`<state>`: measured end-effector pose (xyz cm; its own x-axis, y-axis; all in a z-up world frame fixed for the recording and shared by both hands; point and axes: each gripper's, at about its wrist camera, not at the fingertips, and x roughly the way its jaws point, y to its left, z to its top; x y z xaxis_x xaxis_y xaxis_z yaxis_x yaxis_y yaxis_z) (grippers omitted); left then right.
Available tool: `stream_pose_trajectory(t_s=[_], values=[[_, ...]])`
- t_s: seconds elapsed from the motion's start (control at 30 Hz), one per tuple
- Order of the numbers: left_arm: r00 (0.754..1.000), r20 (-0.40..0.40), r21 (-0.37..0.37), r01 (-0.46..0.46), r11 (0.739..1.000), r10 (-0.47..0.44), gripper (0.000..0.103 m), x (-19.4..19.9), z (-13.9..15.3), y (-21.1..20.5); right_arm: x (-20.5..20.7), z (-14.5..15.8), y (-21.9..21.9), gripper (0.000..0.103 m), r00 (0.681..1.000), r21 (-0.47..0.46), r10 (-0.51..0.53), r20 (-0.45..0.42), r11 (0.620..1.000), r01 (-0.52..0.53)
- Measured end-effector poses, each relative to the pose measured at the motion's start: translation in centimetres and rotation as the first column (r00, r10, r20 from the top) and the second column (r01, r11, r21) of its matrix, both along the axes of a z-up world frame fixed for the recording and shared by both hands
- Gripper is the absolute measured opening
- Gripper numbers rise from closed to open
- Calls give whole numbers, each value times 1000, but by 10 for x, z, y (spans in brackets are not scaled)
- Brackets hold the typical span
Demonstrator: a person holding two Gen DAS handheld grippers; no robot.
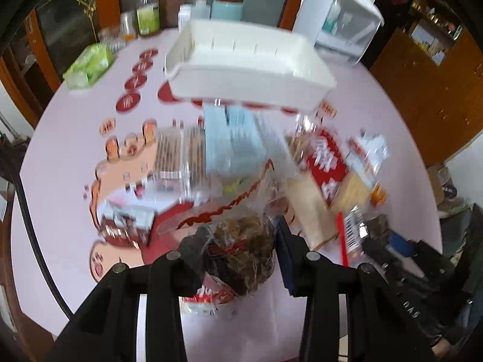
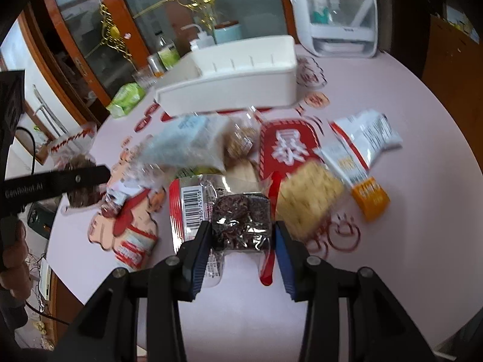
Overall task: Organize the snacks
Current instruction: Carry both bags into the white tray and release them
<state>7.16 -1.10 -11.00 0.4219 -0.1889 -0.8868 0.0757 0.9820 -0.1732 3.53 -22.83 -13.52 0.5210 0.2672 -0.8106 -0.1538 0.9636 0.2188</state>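
Your left gripper (image 1: 240,259) has its fingers pressed on a clear bag of brown snacks (image 1: 241,250), lifted off the pink table (image 1: 60,138). Your right gripper (image 2: 241,241) has its fingers either side of a dark snack pack (image 2: 241,220) lying on the table; the pads sit at its edges, but the blur makes it hard to say whether they truly pinch it. Just past that pack lies the snack pile: a cracker pack (image 2: 308,196), a red pack (image 2: 286,147), a pale blue pack (image 2: 187,141) and a white and orange bag (image 2: 359,157). Beyond the pile stands the white bin (image 2: 235,72), near the table's far edge.
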Motion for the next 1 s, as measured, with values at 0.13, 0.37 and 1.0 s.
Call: stream_pose_trajectory(t_s=[0.13, 0.37, 1.0], values=[[998, 65, 27, 2, 1000, -3, 39, 21, 26, 6, 22, 25, 12, 42, 998, 0, 21, 63, 1000, -21], [985, 171, 72, -20, 997, 7, 39, 75, 65, 13, 83, 77, 31, 42, 984, 5, 7, 177, 1000, -8], [966, 256, 148, -72, 986, 32, 40, 279, 76, 8, 290, 95, 47, 42, 965, -13, -170, 200, 984, 177]])
